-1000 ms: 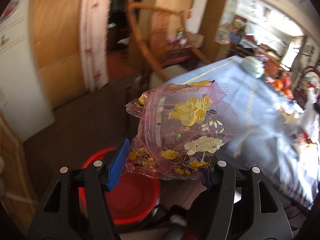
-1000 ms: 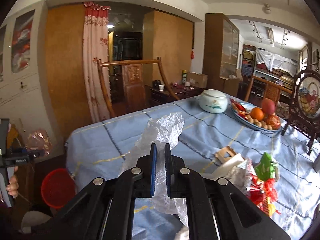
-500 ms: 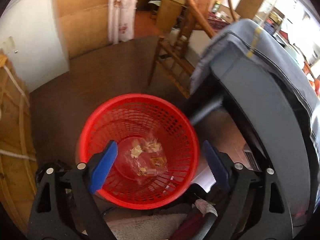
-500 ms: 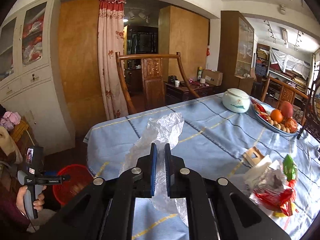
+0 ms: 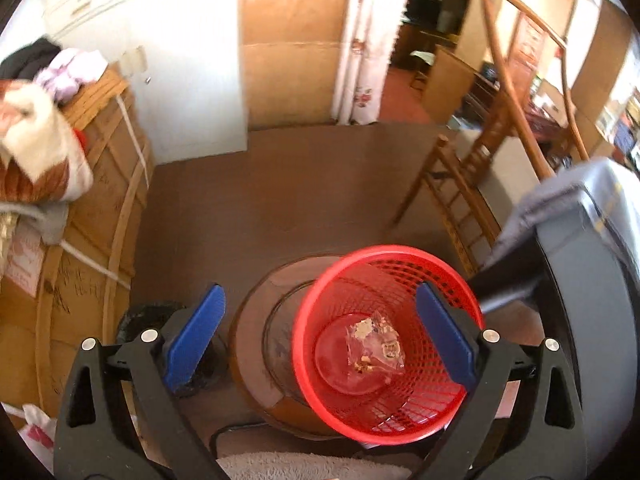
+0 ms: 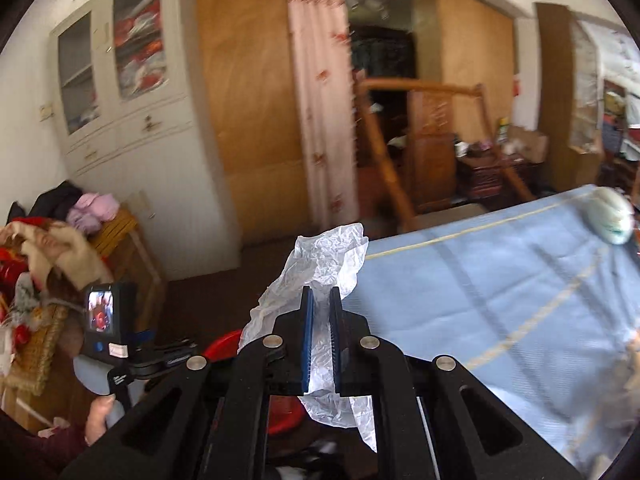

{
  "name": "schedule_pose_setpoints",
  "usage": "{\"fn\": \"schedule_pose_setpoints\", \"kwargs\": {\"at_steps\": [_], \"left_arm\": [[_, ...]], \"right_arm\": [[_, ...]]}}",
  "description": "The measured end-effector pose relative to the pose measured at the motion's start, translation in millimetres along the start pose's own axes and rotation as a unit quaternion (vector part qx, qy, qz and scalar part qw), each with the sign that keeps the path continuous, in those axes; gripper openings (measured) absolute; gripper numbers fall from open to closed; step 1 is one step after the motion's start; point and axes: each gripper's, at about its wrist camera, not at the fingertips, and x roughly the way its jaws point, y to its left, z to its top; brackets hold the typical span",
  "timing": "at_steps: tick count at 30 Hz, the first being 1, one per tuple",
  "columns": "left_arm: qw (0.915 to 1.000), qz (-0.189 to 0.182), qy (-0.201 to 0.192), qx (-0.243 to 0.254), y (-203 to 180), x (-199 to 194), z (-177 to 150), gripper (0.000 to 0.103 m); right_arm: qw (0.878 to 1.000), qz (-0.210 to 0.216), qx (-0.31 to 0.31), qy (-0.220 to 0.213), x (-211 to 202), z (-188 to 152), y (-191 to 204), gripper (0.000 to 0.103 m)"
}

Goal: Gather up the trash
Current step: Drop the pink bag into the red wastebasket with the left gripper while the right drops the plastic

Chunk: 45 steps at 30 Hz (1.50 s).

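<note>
The left gripper (image 5: 318,338) jaws are opening, empty, above the red basket (image 5: 384,412) where a floral wrapper (image 5: 374,346) lies. The right gripper (image 6: 320,334) is clamped on a crumpled white bag (image 6: 324,256) beside the desk (image 6: 500,288); light plastic might drift past the rim

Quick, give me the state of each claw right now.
Left claw: empty, jaws opening above the red basket.
Right claw: shut on the crumpled white plastic bag.

Floral wrapper (image 5: 374,346) released into red basket (image 5: 390,276), left hand-held gripper (image 5: 320,334) opening empty
</note>
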Motion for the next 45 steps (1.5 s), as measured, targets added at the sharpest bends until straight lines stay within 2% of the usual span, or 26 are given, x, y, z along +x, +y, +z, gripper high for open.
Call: {"fn": "schedule_pose_setpoints", "kwargs": {"at_steps": [7,8,9,10,15,23,29,33,38,42,45], "left_arm": [[0.9967,0.053,0.002,-0.061,30.3,14.4,5.5,0.093],[0.9961,0.054,0.006,-0.069,34.7,17.4,5.6,0.093],[0.9956,0.056,0.01,-0.075,37.8,20.4,6.2,0.093],[0.9953,0.058,0.014,-0.076,40.0,23.0,6.4,0.093],[0.996,0.064,0.019,-0.06,35.9,28.9,5.7,0.093],[0.9981,0.049,-0.004,-0.038,19.8,13.7,1.1,0.093],[0.9995,0.009,-0.023,-0.02,1.0,-12.0,-2.0,0.093],[0.9983,-0.017,-0.054,0.015,-18.7,-40.5,-6.7,0.093],[0.9901,-0.051,-0.106,0.076,-50.0,-84.4,-21.0,0.096],[0.9773,-0.09,-0.142,0.128,-75.3,-120.5,-37.4,0.096],[0.968,-0.114,-0.154,0.162,-92.9,-140.1,-51.8,0.096]], "right_arm": [[0.995,0.051,-0.014,0.09,99.9,-19.7,44.9,0.012],[0.993,0.059,-0.01,0.105,112.4,-23.6,47.3,0.023],[0.992,0.064,-0.005,0.112,117.8,-28.8,47.9,0.039],[0.991,0.068,0.0,0.116,122.9,-32.8,48.1,0.043],[0.992,0.059,-0.008,0.11,124.1,-34.4,52.2,0.043],[0.997,0.03,-0.003,0.068,82.4,-32.8,40.5,0.05],[1.0,-0.01,0.003,0.014,26.0,-32.8,30.2,0.063],[0.999,-0.045,0.01,-0.025,-19.1,-41.0,24.6,0.069],[0.993,-0.093,0.025,-0.075,-80.9,-57.1,15.6,0.078],[0.981,-0.15,0.04,-0.12,-135.9,-78.1,8.3,0.096],[0.968,-0.195,0.053,-0.15,-177.4,-96.2,1.9,0.097]]}}
